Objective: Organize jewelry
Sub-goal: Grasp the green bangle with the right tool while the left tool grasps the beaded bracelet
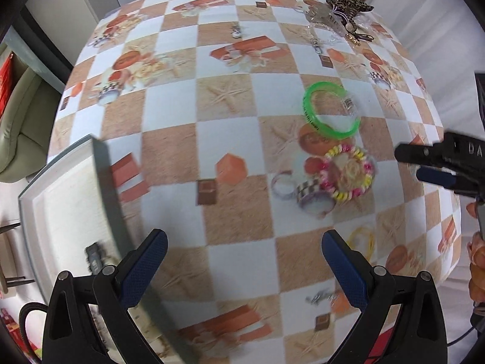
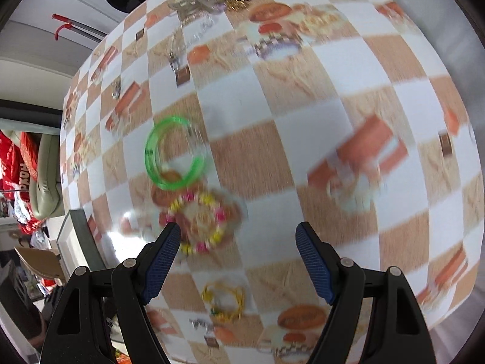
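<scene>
Checkered oilcloth in white and tan squares, printed with starfish, orange boxes and sweets, covers the bench (image 1: 230, 127) under both of my cameras. On it, near the middle, I see a translucent green bangle (image 1: 330, 110) lying flat, with a small clear clip-like piece at its rim that I cannot identify. Just beside it sits a coiled pink-and-yellow bracelet (image 1: 348, 173), a twisted ring of alternating colours, apart from the bangle but close. A thin yellow loop (image 1: 362, 241) lies nearer to me, and a little metallic piece (image 1: 318, 297) lies nearer still. At the far edge, a jewelry pile (image 1: 342, 15) mixes a leopard-print bow, a silvery claw clip and gold bits. A white tray with a grey rim (image 1: 103, 176) sits at the left, holding one small dark item I cannot make out.

My left gripper (image 1: 244, 261) hangs over bare cloth, fingers (image 1: 145, 267) spread apart and empty. My right gripper (image 2: 238, 259) is likewise spread wide with nothing gripped; its left finger overlaps the pink-and-yellow bracelet in view, and the picture is too blurred to tell contact.
</scene>
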`<state>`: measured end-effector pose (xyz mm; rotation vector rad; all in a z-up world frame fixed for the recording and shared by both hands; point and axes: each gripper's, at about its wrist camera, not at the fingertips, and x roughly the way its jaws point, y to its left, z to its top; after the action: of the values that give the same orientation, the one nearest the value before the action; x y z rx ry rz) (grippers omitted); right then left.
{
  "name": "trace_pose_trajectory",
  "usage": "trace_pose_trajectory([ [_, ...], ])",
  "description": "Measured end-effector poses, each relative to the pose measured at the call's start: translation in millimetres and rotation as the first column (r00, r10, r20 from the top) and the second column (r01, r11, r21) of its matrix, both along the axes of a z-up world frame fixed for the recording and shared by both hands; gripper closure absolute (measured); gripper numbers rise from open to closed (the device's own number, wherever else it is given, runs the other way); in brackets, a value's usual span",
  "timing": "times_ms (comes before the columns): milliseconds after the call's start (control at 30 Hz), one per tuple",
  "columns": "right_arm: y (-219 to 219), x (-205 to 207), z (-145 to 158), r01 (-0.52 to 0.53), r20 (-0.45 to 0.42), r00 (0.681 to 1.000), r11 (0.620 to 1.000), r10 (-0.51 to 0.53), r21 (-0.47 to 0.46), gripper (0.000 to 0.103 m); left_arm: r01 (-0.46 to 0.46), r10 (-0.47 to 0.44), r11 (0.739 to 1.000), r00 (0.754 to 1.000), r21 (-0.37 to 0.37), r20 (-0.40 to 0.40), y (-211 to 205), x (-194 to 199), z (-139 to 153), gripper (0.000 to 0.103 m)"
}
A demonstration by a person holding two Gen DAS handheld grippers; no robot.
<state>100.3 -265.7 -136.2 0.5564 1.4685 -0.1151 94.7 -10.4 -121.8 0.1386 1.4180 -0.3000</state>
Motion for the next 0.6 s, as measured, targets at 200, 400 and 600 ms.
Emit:
trace_pose_trajectory([
  [200, 0.4, 42.5, -11.0, -0.066, 0.004, 0.998, 0.997, 0.066, -0.026, 0.022, -0.02, 0.02, 1.0, 1.0, 0.002, -0.019, -22.4, 12.2, -18.2, 0.0],
  [400, 7.7, 71.6, -24.0, -0.145, 0.003, 0.989, 0.988, 0.145, -0.055, 0.025, -0.026, 0.026, 1.0, 0.999, 0.0, -0.029, -41.7, 19.3, -32.9, 0.0],
  [600, 14.2, 86.1, -34.3, -0.195, -0.008, 0.981, 0.979, 0.195, -0.06, 0.039, -0.048, 0.049, 0.999, 0.998, 0.02, -0.041, -51.0, 26.5, -45.7, 0.0],
])
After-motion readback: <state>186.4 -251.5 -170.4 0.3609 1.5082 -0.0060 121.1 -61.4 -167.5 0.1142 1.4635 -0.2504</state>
